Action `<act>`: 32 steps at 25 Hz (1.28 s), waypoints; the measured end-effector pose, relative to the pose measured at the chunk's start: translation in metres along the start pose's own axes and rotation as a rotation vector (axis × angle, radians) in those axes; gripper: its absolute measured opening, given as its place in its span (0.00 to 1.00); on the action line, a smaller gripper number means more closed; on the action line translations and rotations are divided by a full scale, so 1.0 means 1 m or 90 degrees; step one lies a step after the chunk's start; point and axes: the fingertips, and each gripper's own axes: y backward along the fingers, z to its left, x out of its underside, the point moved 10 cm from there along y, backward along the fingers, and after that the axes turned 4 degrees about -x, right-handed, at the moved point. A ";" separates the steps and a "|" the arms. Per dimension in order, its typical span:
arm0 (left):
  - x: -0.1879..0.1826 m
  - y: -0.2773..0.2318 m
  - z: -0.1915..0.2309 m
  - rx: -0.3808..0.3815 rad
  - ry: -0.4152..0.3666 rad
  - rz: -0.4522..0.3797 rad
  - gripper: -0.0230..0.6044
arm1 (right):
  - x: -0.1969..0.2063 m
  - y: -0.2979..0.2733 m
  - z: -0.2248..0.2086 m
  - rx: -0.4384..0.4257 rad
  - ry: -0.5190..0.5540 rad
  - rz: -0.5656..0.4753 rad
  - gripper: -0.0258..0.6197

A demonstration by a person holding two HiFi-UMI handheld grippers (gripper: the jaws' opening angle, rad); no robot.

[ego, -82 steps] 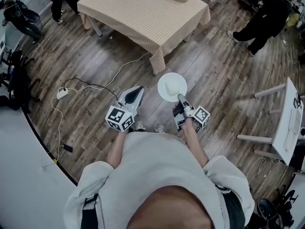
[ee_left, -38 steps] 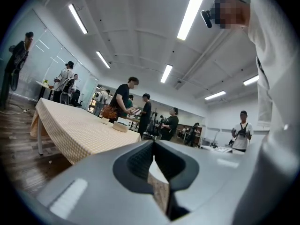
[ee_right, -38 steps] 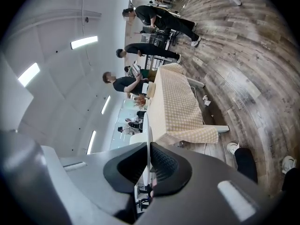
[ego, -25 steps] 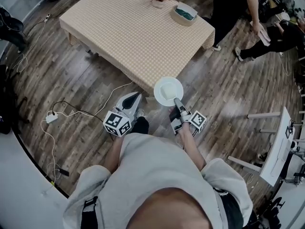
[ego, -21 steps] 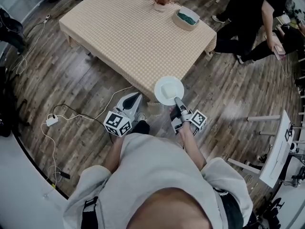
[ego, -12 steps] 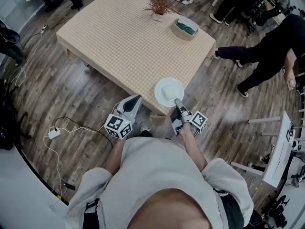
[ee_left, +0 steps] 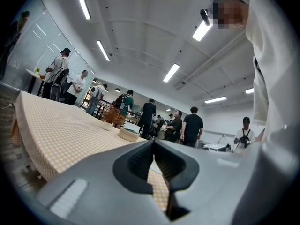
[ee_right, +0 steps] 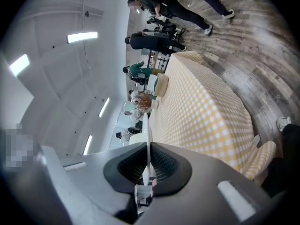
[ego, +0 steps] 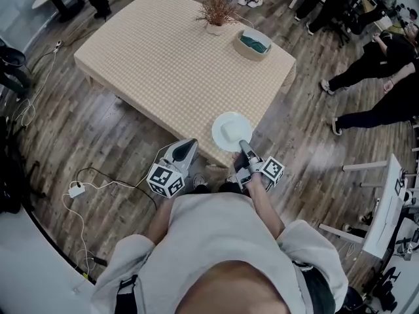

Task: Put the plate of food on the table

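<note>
Far to the left a white power strip lies on the wooden floor with its cable looping towards the person's feet. Next comes the left gripper, held low in front of the person with its marker cube towards the body and its nose aimed at the near edge of the worktop. In the left gripper view the left gripper has its jaws pressed together at the tips, with nothing between them. The worktop, under a yellow checked cloth, fills the middle of the room. At its far end stand a small pot of dried twigs and, just to the right of it, a round bowl with something green inside. Right of the left gripper is the plate – white, with a pale lump of food on it – held over the worktop's near edge close to the corner. The right gripper pinches its near rim. In the right gripper view the plate shows edge-on, a thin white line clamped between the two jaws of the right gripper. From above I cannot tell whether the plate touches the cloth. Further right, people in dark clothes stand on the floor, and a white side table sits at the edge of the room.
</note>
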 end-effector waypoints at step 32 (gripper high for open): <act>0.046 -0.074 -0.032 -0.085 0.042 0.075 0.05 | -0.063 0.013 -0.065 0.070 -0.024 0.109 0.06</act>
